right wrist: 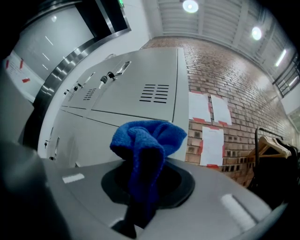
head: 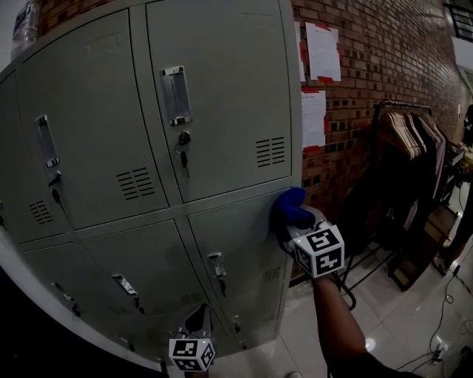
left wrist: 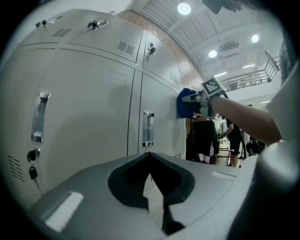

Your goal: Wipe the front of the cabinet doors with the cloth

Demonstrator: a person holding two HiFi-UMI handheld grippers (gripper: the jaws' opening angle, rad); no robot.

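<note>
A grey metal locker cabinet [head: 222, 96] with several doors fills the head view; each door has a handle, a lock and vent slots. My right gripper [head: 293, 226] is shut on a bunched blue cloth [head: 290, 207]. It holds the cloth against the cabinet's right edge, at the seam between the upper and lower right doors. The blue cloth [right wrist: 147, 140] covers the jaws of the right gripper [right wrist: 144, 168]. My left gripper [head: 198, 319] hangs low before the bottom doors, apart from them. In its own view the left gripper [left wrist: 149, 157] is shut and empty, and the cloth [left wrist: 185, 103] shows far off.
A brick wall with taped papers [head: 323, 52] stands right of the cabinet. Further right is a clothes rack [head: 414, 140] with hangers and dark garments. Cables [head: 443, 325] lie on the tiled floor. Keys [head: 183, 144] hang from a lock. A bottle [head: 26, 22] stands on the cabinet.
</note>
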